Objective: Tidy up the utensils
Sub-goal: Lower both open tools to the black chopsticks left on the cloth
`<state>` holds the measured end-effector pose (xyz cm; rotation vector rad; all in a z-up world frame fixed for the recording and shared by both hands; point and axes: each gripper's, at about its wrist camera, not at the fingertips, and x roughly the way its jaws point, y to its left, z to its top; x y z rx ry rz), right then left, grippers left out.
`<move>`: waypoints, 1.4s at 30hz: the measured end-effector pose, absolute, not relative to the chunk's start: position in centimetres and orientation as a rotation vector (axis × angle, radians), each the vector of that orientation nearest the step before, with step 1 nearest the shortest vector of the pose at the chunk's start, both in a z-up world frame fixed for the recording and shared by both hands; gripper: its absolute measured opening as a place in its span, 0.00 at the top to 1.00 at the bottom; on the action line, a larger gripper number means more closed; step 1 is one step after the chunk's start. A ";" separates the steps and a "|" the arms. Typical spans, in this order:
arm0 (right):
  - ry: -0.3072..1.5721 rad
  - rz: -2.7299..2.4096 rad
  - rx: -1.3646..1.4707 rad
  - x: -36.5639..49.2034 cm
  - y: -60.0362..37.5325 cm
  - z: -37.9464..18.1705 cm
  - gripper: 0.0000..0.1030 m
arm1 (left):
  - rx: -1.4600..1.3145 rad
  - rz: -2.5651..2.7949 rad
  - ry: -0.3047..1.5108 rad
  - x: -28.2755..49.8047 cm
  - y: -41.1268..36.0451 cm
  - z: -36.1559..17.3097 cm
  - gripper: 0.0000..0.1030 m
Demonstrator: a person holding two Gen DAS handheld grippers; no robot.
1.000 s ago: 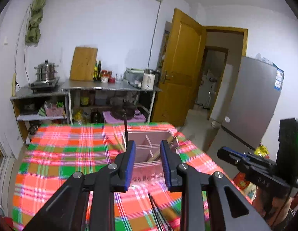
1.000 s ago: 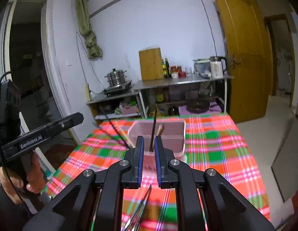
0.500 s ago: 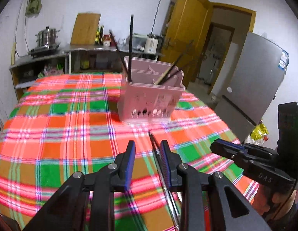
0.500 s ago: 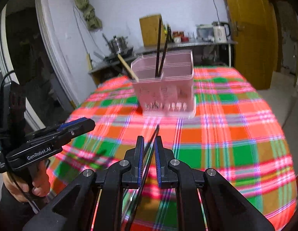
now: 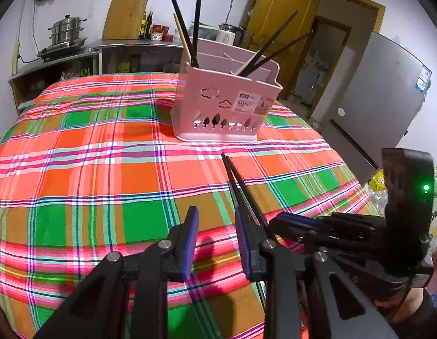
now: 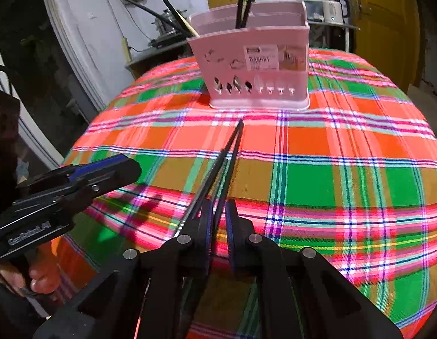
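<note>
A pink utensil basket stands on the plaid tablecloth, with several black and wooden chopsticks upright in it; it also shows in the right wrist view. A pair of black chopsticks lies on the cloth in front of it, pointing at the basket. My right gripper hovers low over the near end of this pair, jaws a narrow gap apart with one chopstick between them. My left gripper is open and empty just left of the pair.
The table edge drops off at the right toward a grey fridge and a wooden door. A steel shelf with pots and bottles stands against the back wall beyond the table.
Both grippers have dropped lower and moved in toward the lying chopsticks. The right gripper now straddles their near end. The basket looms larger.
</note>
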<state>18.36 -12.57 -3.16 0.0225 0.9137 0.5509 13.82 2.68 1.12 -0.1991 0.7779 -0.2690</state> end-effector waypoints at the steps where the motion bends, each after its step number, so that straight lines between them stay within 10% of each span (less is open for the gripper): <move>1: 0.919 0.549 0.021 18.5 -12.5 -3.3 0.91 | -0.200 -0.273 0.783 13.9 2.6 1.0 0.73; 42: 0.929 0.563 0.052 19.2 -13.3 -3.7 0.89 | -0.167 -0.274 0.854 15.1 0.4 -0.7 0.73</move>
